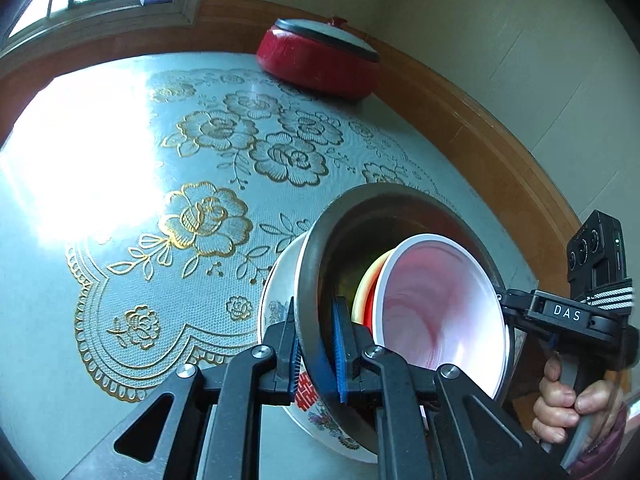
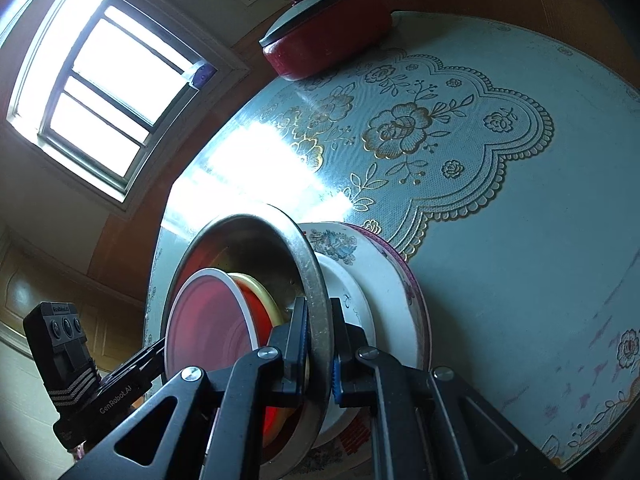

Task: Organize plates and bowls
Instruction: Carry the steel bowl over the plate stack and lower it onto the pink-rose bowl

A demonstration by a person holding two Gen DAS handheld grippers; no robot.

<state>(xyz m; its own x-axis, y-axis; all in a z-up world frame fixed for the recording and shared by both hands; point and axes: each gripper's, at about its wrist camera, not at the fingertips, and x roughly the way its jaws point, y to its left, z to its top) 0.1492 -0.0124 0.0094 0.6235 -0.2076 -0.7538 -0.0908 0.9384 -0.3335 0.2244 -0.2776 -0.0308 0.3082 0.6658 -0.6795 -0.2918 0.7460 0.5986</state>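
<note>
A steel bowl [image 1: 348,216] carries a red bowl with a white rim [image 1: 440,300] and a yellow dish [image 1: 366,284] nested inside it. It sits in a white flowered bowl [image 1: 276,304]. My left gripper [image 1: 316,320] is shut on the steel rim at its near side. My right gripper [image 1: 502,298] pinches the opposite rim, with a hand [image 1: 568,400] on its handle. In the right wrist view the right gripper [image 2: 320,320] clamps the steel bowl [image 2: 248,232] by its rim, above the flowered bowl [image 2: 360,280] and a pink-edged dish [image 2: 412,280]. The left gripper [image 2: 160,348] shows beyond the red bowl [image 2: 208,320].
The stack is over a round table [image 1: 52,360] with a gold-flowered lace mat [image 2: 400,128]; I cannot tell if it touches. A red lidded pot [image 1: 320,56] [image 2: 328,36] stands at the far edge by the wood-panelled wall. A bright window [image 2: 100,88] glares on the tabletop.
</note>
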